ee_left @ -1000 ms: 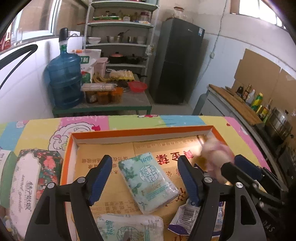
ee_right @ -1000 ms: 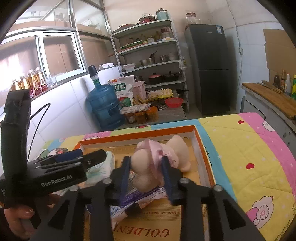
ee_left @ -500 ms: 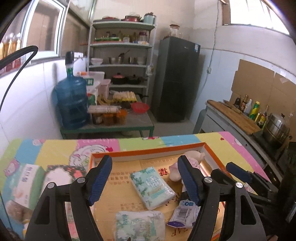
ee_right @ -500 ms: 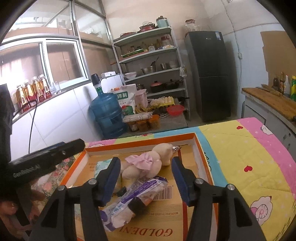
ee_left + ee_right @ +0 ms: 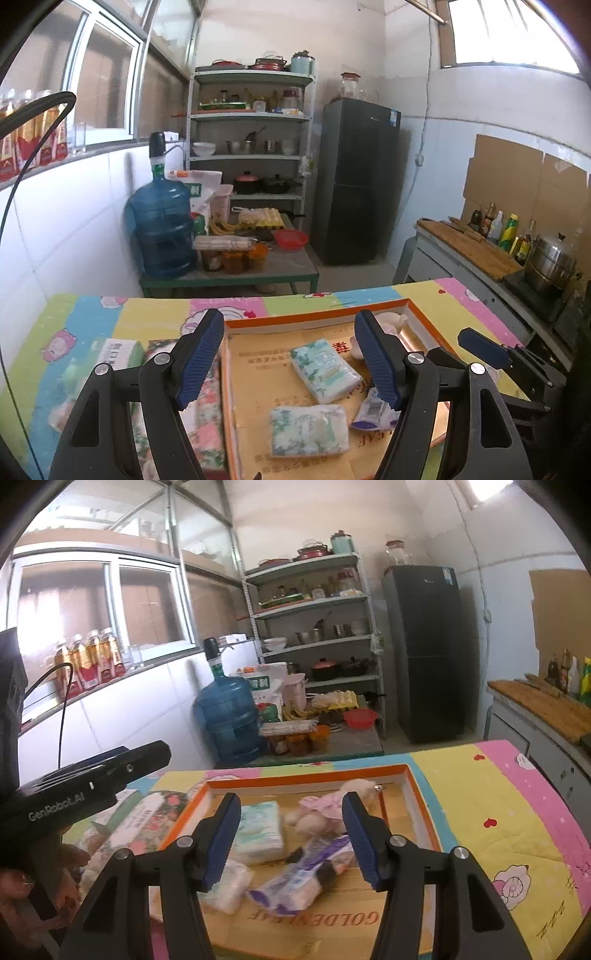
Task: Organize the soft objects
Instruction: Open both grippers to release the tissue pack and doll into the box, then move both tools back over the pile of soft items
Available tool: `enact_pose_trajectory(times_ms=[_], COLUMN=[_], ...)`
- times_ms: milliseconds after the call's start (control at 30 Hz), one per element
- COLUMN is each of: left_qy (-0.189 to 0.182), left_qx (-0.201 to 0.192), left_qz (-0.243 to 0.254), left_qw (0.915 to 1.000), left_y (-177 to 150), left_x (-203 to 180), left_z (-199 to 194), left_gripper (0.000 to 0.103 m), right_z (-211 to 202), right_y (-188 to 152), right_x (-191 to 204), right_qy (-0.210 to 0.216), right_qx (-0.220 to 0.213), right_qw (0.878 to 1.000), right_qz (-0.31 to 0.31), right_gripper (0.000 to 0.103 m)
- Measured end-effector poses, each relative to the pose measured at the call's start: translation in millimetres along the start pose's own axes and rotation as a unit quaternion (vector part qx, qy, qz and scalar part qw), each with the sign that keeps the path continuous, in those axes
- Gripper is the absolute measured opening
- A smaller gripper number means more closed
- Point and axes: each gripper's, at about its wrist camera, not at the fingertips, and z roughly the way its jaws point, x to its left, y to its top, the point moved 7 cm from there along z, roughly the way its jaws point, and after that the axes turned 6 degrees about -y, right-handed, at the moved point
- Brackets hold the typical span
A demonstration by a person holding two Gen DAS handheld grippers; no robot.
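Observation:
An orange-rimmed cardboard box (image 5: 314, 319) (image 5: 306, 780) lies on the patterned quilt. In it are a plush toy in a pink dress (image 5: 325, 808) (image 5: 391, 321), two green-white tissue packs (image 5: 325, 365) (image 5: 308, 430) and a purple-white packet (image 5: 306, 871). My left gripper (image 5: 291, 354) hovers above the box's left part, open and empty. My right gripper (image 5: 291, 838) is open too, held back above the box's near side, with the toy lying free beyond its fingers. A floral tissue pack (image 5: 207, 406) (image 5: 144, 819) lies outside the box on its left.
A green-white pack (image 5: 118, 354) lies on the quilt further left. Past the table's far edge stand a low table with a blue water jug (image 5: 162, 229), a shelf rack and a black fridge (image 5: 354, 181). A counter with a steel pot (image 5: 550, 262) runs along the right.
The right gripper opened and let go of the plush toy, which now lies in the box. Both grippers pulled back and upward from the box.

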Motion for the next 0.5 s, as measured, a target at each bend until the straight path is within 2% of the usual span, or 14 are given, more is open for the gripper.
enact_pose_trajectory(times_ms=[500], left_qy=[0.018], left_qx=[-0.022], left_qz=[-0.016], left_qw=[0.9995], left_y=[-11], left_x=[70], left_z=[-80], left_gripper=[0.075], right_z=[-30], right_y=[-5], right_x=[91], right_qy=[0.042], right_qx=[-0.003], right_qw=[0.999], right_qz=[-0.025], right_gripper=[0.057])
